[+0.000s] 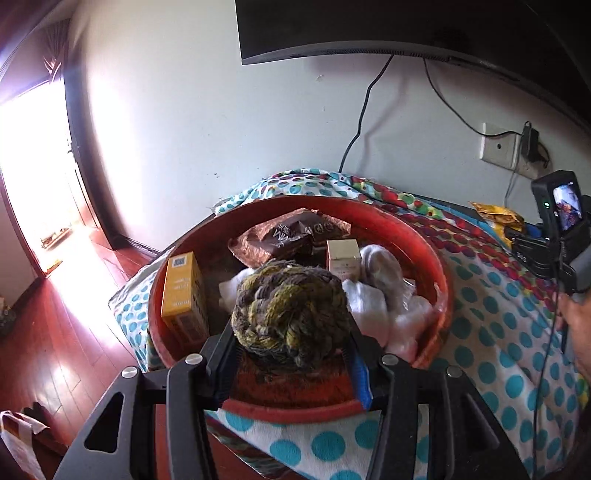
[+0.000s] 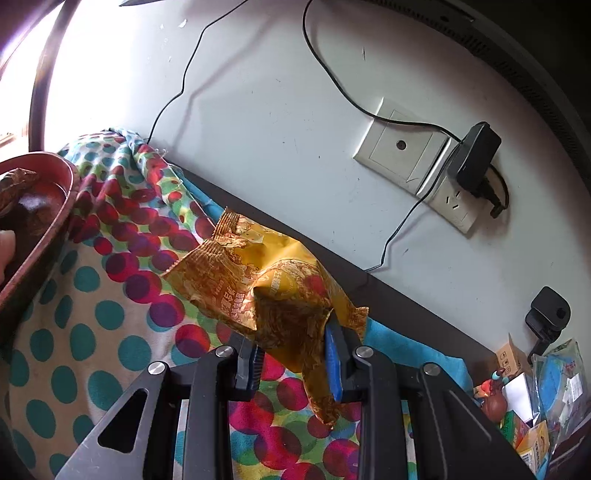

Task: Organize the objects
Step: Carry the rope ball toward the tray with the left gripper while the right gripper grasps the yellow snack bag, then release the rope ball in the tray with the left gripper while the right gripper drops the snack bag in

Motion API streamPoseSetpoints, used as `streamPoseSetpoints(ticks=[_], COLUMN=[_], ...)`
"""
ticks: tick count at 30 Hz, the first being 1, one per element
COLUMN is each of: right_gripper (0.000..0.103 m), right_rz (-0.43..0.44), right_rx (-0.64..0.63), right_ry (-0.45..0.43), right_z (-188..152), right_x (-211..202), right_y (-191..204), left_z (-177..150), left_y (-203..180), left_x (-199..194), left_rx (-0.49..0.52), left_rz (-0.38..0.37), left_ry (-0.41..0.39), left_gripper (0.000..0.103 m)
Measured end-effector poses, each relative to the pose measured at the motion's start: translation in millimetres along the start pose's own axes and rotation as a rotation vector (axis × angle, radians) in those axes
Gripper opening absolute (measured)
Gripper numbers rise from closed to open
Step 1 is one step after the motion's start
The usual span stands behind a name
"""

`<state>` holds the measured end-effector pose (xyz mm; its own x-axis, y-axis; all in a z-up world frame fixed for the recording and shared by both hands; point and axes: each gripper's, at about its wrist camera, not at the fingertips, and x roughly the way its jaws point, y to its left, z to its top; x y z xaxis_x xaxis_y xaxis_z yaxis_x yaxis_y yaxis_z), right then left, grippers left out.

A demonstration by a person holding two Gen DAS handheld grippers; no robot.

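A knotted ball of olive and grey yarn point(image 1: 291, 310) sits between the fingers of my left gripper point(image 1: 291, 347), which is shut on it just above the near side of a round red basin point(image 1: 439, 280). In the basin lie an orange box point(image 1: 183, 291), a brown foil packet point(image 1: 295, 236), a small pale box point(image 1: 343, 254) and white cloths point(image 1: 373, 302). My right gripper point(image 2: 293, 347) is shut on a crumpled yellow snack packet point(image 2: 258, 280), lifted off the polka-dot cloth point(image 2: 92, 295). The basin's rim point(image 2: 55, 206) shows at that view's left edge.
A polka-dot cloth covers the table against a white wall with a socket plate point(image 2: 406, 158), a plugged-in charger point(image 2: 476, 155) and hanging cables. Small boxes and bags point(image 2: 524, 417) crowd the far right. A monitor point(image 1: 369, 26) hangs above. Red wooden floor point(image 1: 74, 314) lies left.
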<state>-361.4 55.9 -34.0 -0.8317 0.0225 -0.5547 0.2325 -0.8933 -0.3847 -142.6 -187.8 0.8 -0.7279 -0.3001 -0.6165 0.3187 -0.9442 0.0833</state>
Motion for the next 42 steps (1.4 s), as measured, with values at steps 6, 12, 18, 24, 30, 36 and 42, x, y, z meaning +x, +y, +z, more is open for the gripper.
streamPoseSetpoints(ticks=[6, 12, 18, 24, 30, 36, 42], right_gripper=[0.026, 0.026, 0.026, 0.026, 0.027, 0.027, 0.027], right_rz=[0.024, 0.037, 0.039, 0.035, 0.026, 0.010, 0.005], right_rx=[0.007, 0.001, -0.013, -0.027, -0.047, -0.085, -0.115], right_ry=[0.011, 0.013, 0.020, 0.021, 0.024, 0.024, 0.017], right_z=[-1.0, -1.3, -0.9, -1.0, -0.6, 0.8, 0.8], right_x=[2.9, 3.2, 4.6, 5.0, 6.0, 7.1, 6.1], right_y=[-1.7, -1.2, 0.6, 4.0, 7.4, 12.7, 17.4], left_z=[11.8, 19.5, 22.1, 24.3, 27.9, 35.6, 26.9], left_y=[0.1, 9.6, 16.5, 19.2, 20.5, 17.8, -1.8], left_x=[18.9, 40.0, 54.7, 66.9, 77.7, 90.8, 85.5], left_rx=[0.014, -0.006, -0.007, -0.002, -0.004, -0.009, 0.068], left_rz=[0.054, 0.091, 0.112, 0.119, 0.116, 0.099, 0.034], left_ry=[0.018, 0.050, 0.064, 0.076, 0.090, 0.131, 0.135], left_gripper=[0.051, 0.051, 0.051, 0.051, 0.051, 0.051, 0.051])
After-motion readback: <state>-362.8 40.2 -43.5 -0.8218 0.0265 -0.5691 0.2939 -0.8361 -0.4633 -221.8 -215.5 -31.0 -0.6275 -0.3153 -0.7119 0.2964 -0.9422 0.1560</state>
